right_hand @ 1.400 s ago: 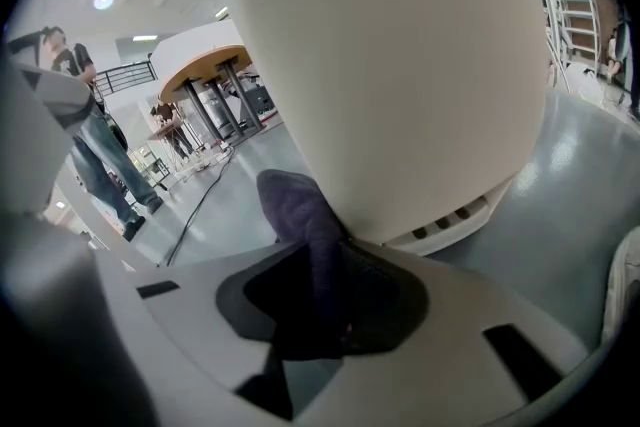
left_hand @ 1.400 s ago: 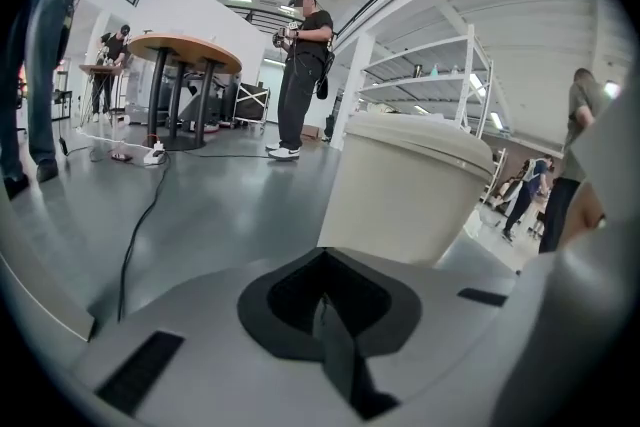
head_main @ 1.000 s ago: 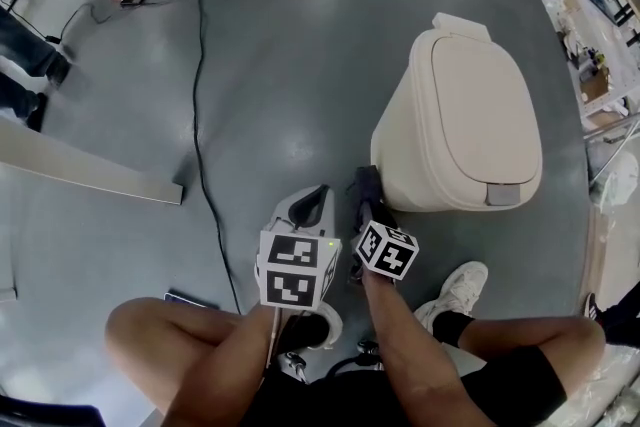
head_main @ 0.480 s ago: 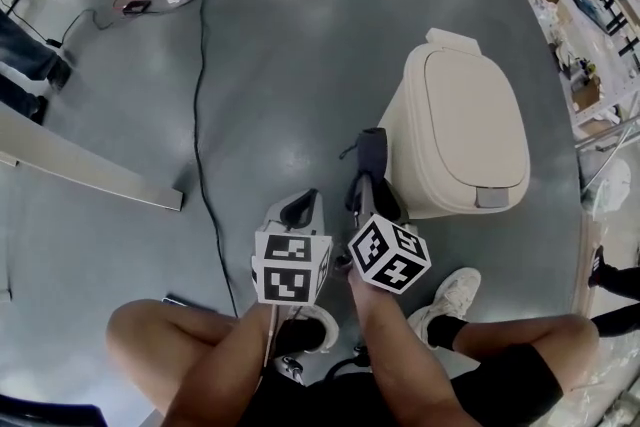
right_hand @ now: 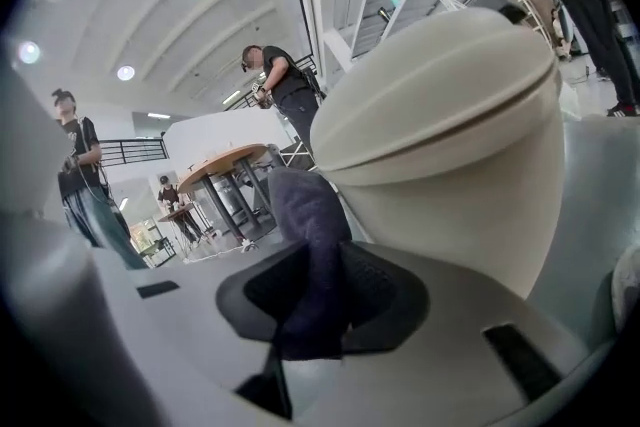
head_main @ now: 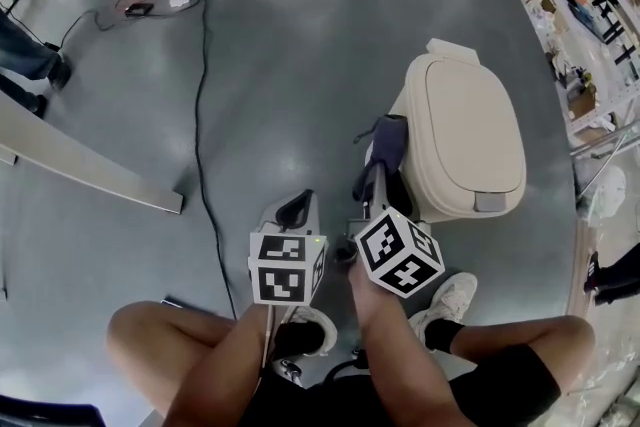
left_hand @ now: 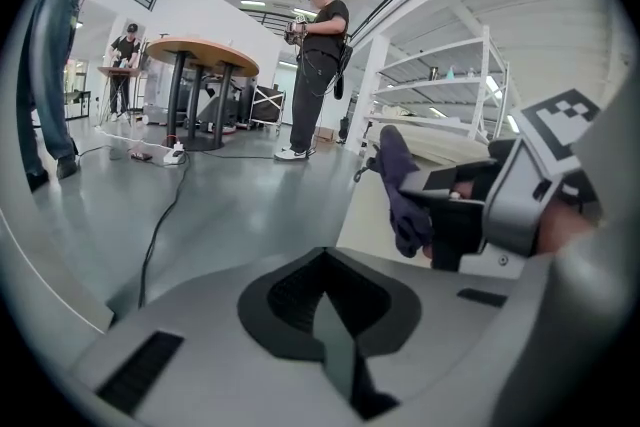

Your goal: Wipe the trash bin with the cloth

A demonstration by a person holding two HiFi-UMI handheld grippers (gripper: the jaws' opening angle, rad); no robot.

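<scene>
My right gripper (head_main: 381, 167) is clamped on the dark cloth (head_main: 389, 139), which sticks up out of the jaws in a bunch. The cloth sits at the left side of the beige trash bin (head_main: 466, 130), just under the lid edge; I can't tell if it touches. The bin stands upright on the grey floor (head_main: 270, 65), lid down. My left gripper (head_main: 293, 211) has its jaws together with nothing between them, low over the floor, just left of the right one. A black cable (head_main: 199, 115) runs across the floor further left.
</scene>
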